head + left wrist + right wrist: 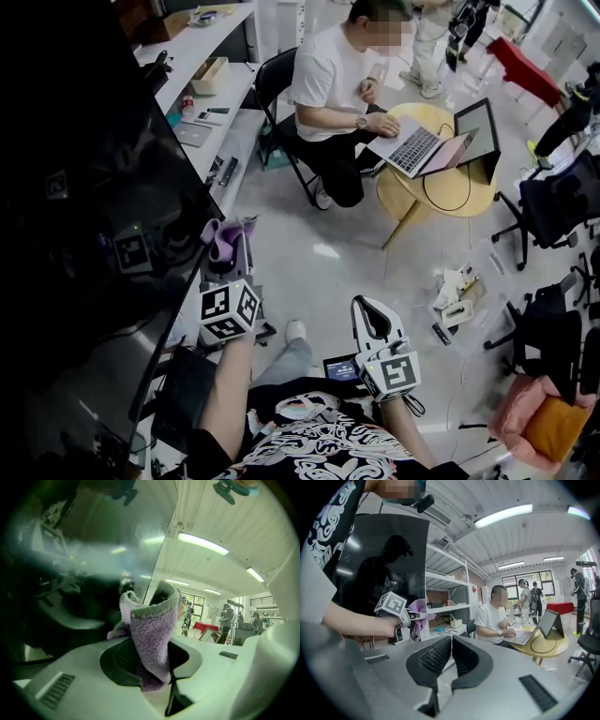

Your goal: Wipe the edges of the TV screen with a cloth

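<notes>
Office floor below, the left gripper (229, 247) pinches a purple cloth (150, 639) by the TV (84, 187) edge, the right gripper (373, 317) hangs apart, pressed together and empty; dragged hard, the loosely bunched cloth could slip out.

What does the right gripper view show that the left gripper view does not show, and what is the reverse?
Only the right gripper view shows the right gripper, its tongs shut on nothing. It also shows the left gripper from outside, with its marker cube, the hand that holds it, and white shelves. Only the left gripper view looks between the left tongs, which are shut on the purple cloth close to the screen's edge. Both views show the purple cloth, the dark TV screen and the ceiling lights.
</notes>
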The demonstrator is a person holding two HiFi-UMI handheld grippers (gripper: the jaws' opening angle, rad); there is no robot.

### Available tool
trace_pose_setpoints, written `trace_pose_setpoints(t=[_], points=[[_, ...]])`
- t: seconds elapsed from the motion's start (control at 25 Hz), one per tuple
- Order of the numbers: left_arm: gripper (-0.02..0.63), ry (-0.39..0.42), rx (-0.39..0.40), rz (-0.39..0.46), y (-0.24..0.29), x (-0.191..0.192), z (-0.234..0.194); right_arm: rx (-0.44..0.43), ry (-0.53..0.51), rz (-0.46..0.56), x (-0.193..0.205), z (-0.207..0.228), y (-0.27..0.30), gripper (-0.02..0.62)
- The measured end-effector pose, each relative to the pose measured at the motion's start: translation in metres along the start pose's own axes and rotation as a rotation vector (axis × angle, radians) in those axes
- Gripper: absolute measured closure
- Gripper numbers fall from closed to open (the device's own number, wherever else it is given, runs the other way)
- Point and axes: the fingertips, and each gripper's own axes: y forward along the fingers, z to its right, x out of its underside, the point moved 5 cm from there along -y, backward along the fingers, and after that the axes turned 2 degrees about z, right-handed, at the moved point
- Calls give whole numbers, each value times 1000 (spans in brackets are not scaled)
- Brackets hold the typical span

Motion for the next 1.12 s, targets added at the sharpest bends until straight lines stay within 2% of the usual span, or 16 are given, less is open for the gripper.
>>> trace_pose_setpoints(t=[0.2,0.36,0.52,0.68,0.8,0.92,0.96,1.04,1.12], points=[[479,5,15,-1,6,-2,7,14,-17,-26,-2,5,0,566],[480,-1,21,-2,10,-1,8,1,-9,-4,-1,4,1,566],[480,3,30,-4,16,-2,11,28,-25,-26,-6,9,6,566],[480,31,47,-5,24,-6,18,33,-19,-34,-7,17,10,566],[480,62,70,-12,30,-3,22,29,9,12,-7,25,12,566],[480,88,102,-6,43,-1,25,51,-31,-13,-10,36,23,566],[480,111,115,-5,45,-2,28,56,-39,-24,-10,39,25,566],[480,226,154,18,45,-8,42,65,-35,-35,-10,42,27,566],[480,337,225,87,44,-19,65,69,-28,-35,-11,45,32,566]])
